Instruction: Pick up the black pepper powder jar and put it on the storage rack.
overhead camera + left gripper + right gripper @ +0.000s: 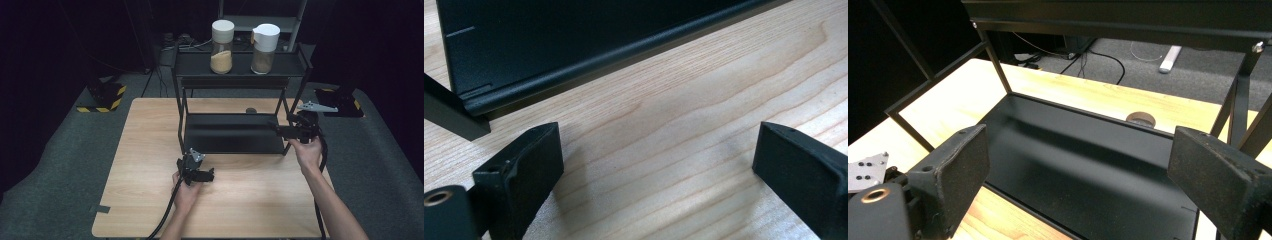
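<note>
Trouble could come from the black metal rack (235, 132), which stands in the middle of the wooden table (150, 150). We hold the left gripper (197, 175) low over the bare wood, just in front of the rack's bottom shelf (574, 45), with its jaws spread wide and nothing between them. We hold the right gripper (285, 131) by the rack's right front leg, aimed in over the bottom shelf, jaws also spread and empty. Two jars stand on the top shelf, one with a cream lid (222, 46) and one with a white lid (264, 47). If we bump a leg or the frame, we think the rack could shake and a jar could tip over or fall. We should go slow.
</note>
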Tool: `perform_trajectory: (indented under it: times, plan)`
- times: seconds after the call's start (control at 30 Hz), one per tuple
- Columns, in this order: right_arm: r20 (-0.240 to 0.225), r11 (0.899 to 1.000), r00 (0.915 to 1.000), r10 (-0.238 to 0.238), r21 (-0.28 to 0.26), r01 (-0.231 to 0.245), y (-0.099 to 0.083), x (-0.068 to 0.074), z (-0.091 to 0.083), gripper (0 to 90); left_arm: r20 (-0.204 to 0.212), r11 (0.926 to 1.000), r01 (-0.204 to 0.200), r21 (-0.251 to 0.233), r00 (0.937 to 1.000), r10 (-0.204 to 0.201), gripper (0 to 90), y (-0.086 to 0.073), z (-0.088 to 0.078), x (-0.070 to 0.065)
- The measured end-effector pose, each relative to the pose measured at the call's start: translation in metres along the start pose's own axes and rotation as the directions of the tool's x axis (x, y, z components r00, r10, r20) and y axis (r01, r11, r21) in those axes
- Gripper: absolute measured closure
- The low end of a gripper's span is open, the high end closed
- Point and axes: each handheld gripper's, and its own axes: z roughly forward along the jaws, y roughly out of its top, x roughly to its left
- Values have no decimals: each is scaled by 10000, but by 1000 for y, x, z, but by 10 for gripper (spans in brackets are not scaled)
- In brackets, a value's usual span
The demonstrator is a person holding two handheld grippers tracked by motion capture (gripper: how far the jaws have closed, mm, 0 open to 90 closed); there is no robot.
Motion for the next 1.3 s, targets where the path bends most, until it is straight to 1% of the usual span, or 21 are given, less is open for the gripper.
perform_trajectory:
  times: [0.23,0.37,0.67,0.9,1.2,1.3]
  plan:
    - [28,9998,9999,137,115,-137,-8,-1,4,92,1,10000,-4,1,10000,4,61,0,0,0]
    - [140,9997,9999,98,214,-101,-14,0,7,94,1,10000,1,-2,10000,-1,61,0,0,0]
    - [169,9993,9998,121,340,-127,-24,-2,11,95,-2,10000,7,-10,10000,-7,61,0,0,0]
    - [225,9987,9995,223,458,-233,-31,-3,14,98,-2,10000,7,-12,10000,-7,61,0,0,0]
    - [166,9979,9995,254,589,-263,-40,-4,18,100,-1,10000,-3,-5,10000,3,61,0,0,0]
    - [133,9980,9995,288,555,-295,-47,-5,19,102,-2,10000,-9,-4,10000,9,61,0,0,0]
